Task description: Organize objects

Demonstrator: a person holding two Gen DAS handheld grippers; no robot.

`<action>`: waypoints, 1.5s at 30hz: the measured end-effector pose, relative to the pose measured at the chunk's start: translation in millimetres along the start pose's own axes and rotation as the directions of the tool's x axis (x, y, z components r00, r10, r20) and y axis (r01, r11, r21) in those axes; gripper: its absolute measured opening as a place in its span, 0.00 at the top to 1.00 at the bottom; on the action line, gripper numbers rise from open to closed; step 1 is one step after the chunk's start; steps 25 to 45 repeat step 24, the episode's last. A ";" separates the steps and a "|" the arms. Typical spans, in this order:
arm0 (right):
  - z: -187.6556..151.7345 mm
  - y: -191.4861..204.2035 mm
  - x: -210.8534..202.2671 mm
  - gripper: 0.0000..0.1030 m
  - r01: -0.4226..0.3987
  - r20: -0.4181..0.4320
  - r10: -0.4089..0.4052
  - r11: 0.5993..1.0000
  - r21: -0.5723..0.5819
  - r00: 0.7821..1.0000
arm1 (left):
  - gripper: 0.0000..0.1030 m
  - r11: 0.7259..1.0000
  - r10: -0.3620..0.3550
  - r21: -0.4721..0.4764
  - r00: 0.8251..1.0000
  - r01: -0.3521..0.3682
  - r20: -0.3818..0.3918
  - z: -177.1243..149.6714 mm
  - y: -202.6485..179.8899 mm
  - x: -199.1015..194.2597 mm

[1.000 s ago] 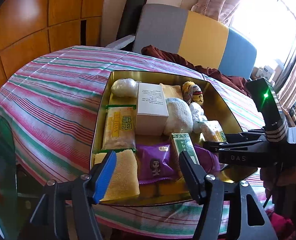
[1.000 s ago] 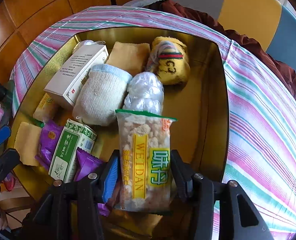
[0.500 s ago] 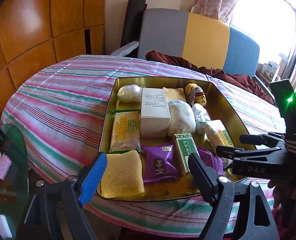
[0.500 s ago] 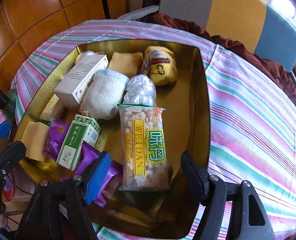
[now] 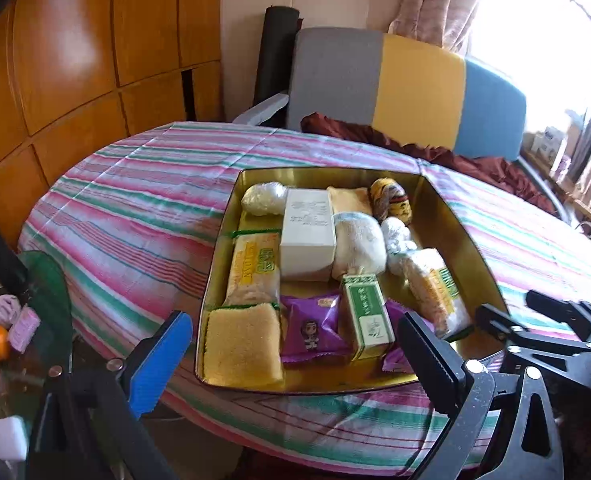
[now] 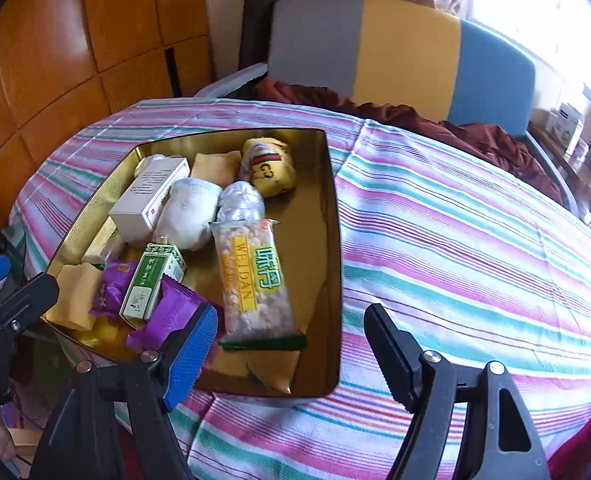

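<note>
A gold tray [image 5: 220,264] on the striped table holds a white box [image 5: 307,232], two WEIDAN snack packets [image 5: 255,272] [image 6: 255,280], a yellow cloth [image 5: 239,344], a purple packet [image 5: 313,328], a green box [image 5: 365,316], a white rolled sock [image 5: 359,244] and a yellow striped sock [image 6: 269,168]. My left gripper [image 5: 291,332] hovers in front of the tray's near edge; its jaws are opening with nothing between them. My right gripper [image 6: 291,316] hangs over the tray's near right corner; its jaws are also opening and stand clear of the packet lying below.
A striped cloth [image 6: 455,240] covers the round table. A grey, yellow and blue chair [image 5: 415,88] with a dark red cloth [image 5: 375,136] stands behind. A glass side table [image 5: 43,292] with an orange and small items sits low on the left. Wooden panels line the left wall.
The right gripper let go of the WEIDAN packet, which now lies in the tray. Both grippers widened and drew back and up from the tray.
</note>
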State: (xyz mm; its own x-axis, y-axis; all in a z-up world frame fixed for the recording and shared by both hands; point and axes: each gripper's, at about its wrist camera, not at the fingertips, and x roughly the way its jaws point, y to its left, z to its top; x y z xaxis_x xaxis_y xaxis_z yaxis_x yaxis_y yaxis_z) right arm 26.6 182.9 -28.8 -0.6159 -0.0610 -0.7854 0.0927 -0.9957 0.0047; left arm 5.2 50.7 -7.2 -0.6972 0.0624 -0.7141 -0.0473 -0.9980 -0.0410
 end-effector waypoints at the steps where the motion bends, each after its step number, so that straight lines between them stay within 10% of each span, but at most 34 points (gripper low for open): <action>1: -1.4 -2.0 -2.2 0.25 0.009 0.008 -0.010 1.000 0.007 1.000 | 0.00 1.000 -0.002 -0.001 1.000 0.002 -0.002 -0.5 -0.3 -0.4; 10: 5.7 -8.1 -30.9 0.25 0.136 0.158 -0.141 0.990 0.038 0.977 | 0.00 0.998 -0.035 -0.045 0.996 0.039 0.078 -1.8 4.8 -16.9; 45: 7.6 4.2 -17.5 0.25 0.093 0.125 -0.093 0.996 0.005 0.988 | 0.00 0.999 -0.004 -0.031 0.993 0.008 0.116 -0.9 5.1 -19.9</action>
